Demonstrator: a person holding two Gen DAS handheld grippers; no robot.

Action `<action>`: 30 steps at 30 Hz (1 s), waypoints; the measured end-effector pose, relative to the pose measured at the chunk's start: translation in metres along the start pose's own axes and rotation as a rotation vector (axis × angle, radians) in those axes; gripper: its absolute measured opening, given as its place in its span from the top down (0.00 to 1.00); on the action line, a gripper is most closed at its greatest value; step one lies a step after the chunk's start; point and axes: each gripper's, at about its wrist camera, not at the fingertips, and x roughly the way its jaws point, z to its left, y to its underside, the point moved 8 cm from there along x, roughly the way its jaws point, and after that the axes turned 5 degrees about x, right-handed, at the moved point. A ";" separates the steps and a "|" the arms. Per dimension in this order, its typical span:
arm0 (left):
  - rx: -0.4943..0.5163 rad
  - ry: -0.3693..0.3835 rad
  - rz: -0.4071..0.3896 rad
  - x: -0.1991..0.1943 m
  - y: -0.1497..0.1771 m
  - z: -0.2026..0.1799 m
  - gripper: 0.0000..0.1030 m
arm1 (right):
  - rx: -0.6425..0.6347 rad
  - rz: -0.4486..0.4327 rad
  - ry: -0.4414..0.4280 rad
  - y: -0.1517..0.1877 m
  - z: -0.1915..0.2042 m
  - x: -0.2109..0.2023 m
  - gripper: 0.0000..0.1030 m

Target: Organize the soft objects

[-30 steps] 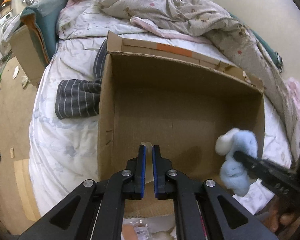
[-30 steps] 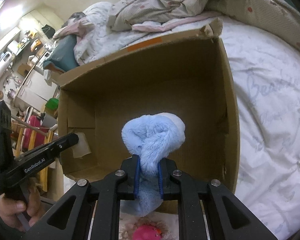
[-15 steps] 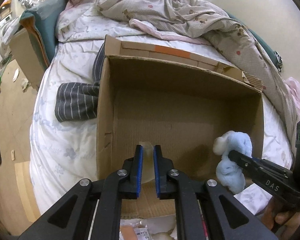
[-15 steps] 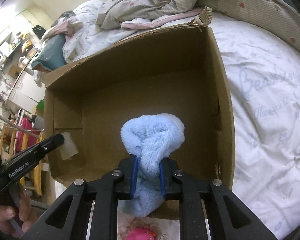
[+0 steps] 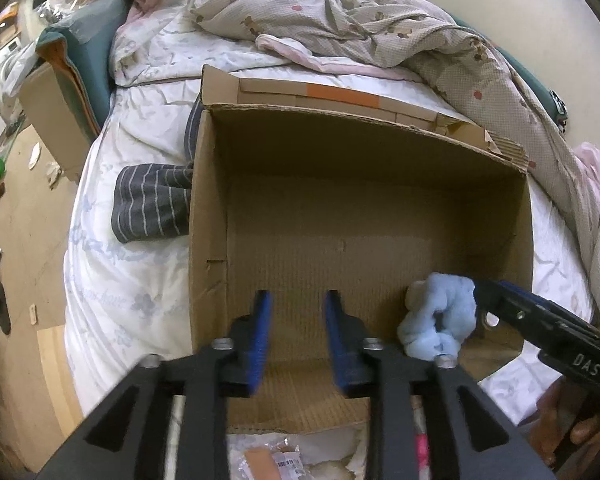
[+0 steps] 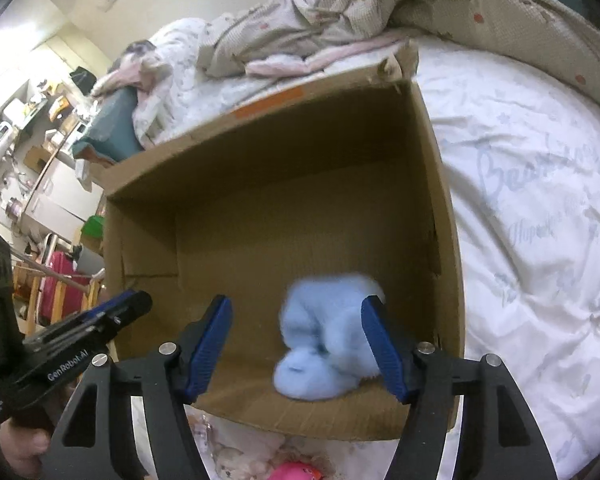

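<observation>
An open cardboard box (image 5: 208, 216) (image 6: 448, 216) lies on the bed. A fluffy light-blue soft toy (image 6: 324, 344) is inside it near the front right corner, blurred, free between my right gripper's (image 6: 298, 340) open jaws. It also shows in the left wrist view (image 5: 436, 320), beside the right gripper's tips. My left gripper (image 5: 298, 320) is open and empty over the box's front edge.
A grey striped garment (image 5: 152, 200) lies left of the box on the white sheet (image 6: 540, 200). A crumpled beige quilt (image 5: 340, 16) is heaped behind. Packaged items (image 5: 284, 460) and a pink toy (image 6: 296, 472) lie in front of the box.
Both grippers have opened. The right one let go of the blue toy, which is dropping into the box. The small white item once in the left jaws is no longer seen.
</observation>
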 end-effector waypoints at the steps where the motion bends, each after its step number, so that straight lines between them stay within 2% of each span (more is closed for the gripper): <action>1: 0.003 0.007 0.001 -0.001 0.000 -0.001 0.49 | 0.003 -0.012 -0.006 -0.002 0.001 -0.003 0.23; 2: 0.014 0.007 -0.006 -0.003 -0.001 -0.002 0.43 | 0.008 -0.024 -0.012 -0.004 0.002 -0.005 0.18; 5: 0.041 -0.019 -0.042 -0.011 -0.007 -0.004 0.43 | 0.018 -0.051 -0.011 -0.008 0.004 -0.011 0.06; 9: 0.009 -0.042 -0.095 -0.028 -0.010 0.004 0.43 | 0.019 -0.068 -0.016 -0.010 0.006 -0.017 0.06; 12: 0.018 -0.031 -0.134 -0.037 -0.011 0.003 0.43 | 0.018 -0.099 -0.014 -0.011 0.006 -0.026 0.00; 15: 0.028 -0.037 -0.147 -0.041 -0.008 0.004 0.43 | 0.040 -0.128 -0.024 -0.010 0.006 -0.034 0.00; 16: 0.023 -0.038 -0.155 -0.044 -0.007 0.005 0.38 | 0.048 -0.134 -0.025 -0.010 0.005 -0.036 0.00; 17: 0.016 -0.034 -0.168 -0.051 -0.005 0.007 0.26 | 0.051 -0.139 -0.023 -0.009 0.005 -0.038 0.00; 19: 0.009 -0.042 -0.190 -0.060 -0.003 0.010 0.12 | 0.036 -0.154 -0.008 -0.006 0.004 -0.044 0.00; 21: 0.017 -0.081 -0.229 -0.072 0.002 0.013 0.11 | 0.012 -0.185 0.006 -0.004 0.005 -0.053 0.00; 23: 0.020 -0.106 -0.233 -0.077 0.011 0.015 0.02 | -0.007 -0.228 0.023 -0.001 0.004 -0.063 0.00; 30: 0.000 -0.103 -0.195 -0.089 0.043 0.021 0.00 | -0.040 -0.199 0.028 0.026 0.006 -0.076 0.00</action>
